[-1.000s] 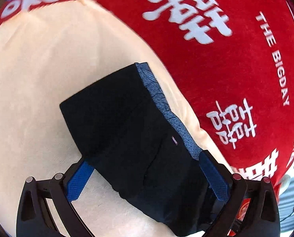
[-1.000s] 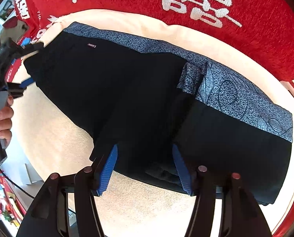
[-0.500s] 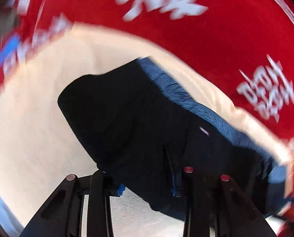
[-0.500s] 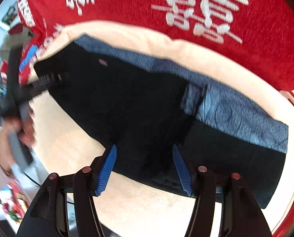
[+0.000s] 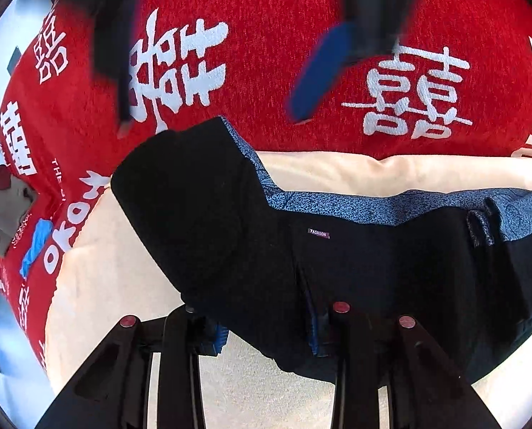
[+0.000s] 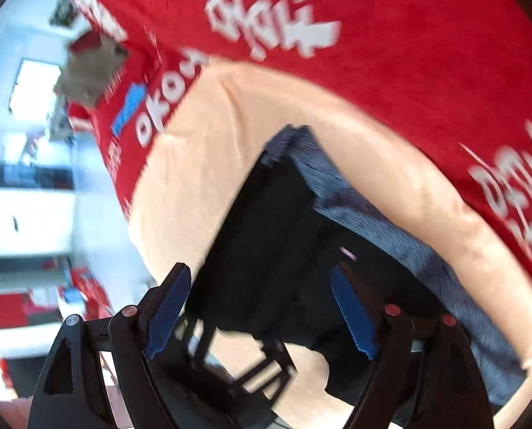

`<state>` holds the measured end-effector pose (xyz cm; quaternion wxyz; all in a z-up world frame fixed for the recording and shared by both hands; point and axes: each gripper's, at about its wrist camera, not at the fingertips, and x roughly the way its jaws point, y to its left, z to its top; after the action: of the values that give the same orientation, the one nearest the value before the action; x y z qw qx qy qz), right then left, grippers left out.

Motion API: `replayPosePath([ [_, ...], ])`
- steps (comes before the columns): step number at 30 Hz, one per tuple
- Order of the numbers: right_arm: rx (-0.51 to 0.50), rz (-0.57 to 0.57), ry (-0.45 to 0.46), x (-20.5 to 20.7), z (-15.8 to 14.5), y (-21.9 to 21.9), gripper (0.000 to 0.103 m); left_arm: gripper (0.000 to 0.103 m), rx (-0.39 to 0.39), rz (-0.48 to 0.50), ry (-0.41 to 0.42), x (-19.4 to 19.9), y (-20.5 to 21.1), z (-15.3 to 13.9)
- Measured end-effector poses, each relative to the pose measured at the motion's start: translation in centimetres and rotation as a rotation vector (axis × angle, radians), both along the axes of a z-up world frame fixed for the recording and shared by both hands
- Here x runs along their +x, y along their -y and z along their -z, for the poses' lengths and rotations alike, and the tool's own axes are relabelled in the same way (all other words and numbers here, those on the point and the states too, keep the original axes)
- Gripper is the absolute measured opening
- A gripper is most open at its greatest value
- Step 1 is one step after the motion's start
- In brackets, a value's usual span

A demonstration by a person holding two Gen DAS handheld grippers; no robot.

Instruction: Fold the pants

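From my left camera, the pants (image 5: 266, 250) lie across the pad (image 5: 373, 171), which lies on the printed cloth (image 5: 266, 35); the cloth runs behind and to the left. My left gripper (image 5: 266, 332) sits at their near edge, my right gripper (image 5: 212, 107) above the cloth behind them.

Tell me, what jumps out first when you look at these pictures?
The bright red blanket with big white letters fills the top of both views. Below it, black pants with a blue patterned waistband lie on a cream cloth. At the bottom of its view, the left claw pinches the pants' near edge.
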<state>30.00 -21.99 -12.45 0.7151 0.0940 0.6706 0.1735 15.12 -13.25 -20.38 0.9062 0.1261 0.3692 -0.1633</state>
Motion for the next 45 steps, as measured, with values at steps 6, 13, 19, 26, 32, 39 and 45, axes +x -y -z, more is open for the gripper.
replayPosePath([
  [6, -0.136, -0.118, -0.119, 2.8, 3.5, -5.1, 0.084, 0.035, 0.023, 0.01, 0.019, -0.7, 0.3, 0.2],
  [13, -0.116, -0.071, -0.137, 1.7, 5.1, -2.3, 0.016, 0.035, 0.016, 0.036, 0.011, -1.1, 1.0, -0.6],
  [19, 0.08, 0.019, -0.001, -3.1, 0.4, 4.2, 0.016, 0.035, -0.027, 0.148, 0.033, -4.0, 3.5, -4.9],
  [26, 0.304, 0.254, 0.146, -12.5, -3.7, 15.7, 0.017, 0.035, -0.062, 0.34, 0.025, -9.0, 10.2, -9.8],
  [32, 0.381, 0.432, 0.254, -22.1, -4.1, 25.5, 0.017, 0.035, 0.009, 0.519, 0.032, -14.5, 19.0, -10.7],
  [39, 0.422, 0.601, 0.233, -29.7, 2.0, 35.0, 0.019, 0.035, 0.146, 0.64, -0.016, -19.2, 27.9, -6.0],
  [45, 0.402, 0.679, 0.167, -31.7, 9.4, 37.9, 0.026, 0.047, 0.23, 0.648, -0.085, -19.6, 30.3, -2.3],
])
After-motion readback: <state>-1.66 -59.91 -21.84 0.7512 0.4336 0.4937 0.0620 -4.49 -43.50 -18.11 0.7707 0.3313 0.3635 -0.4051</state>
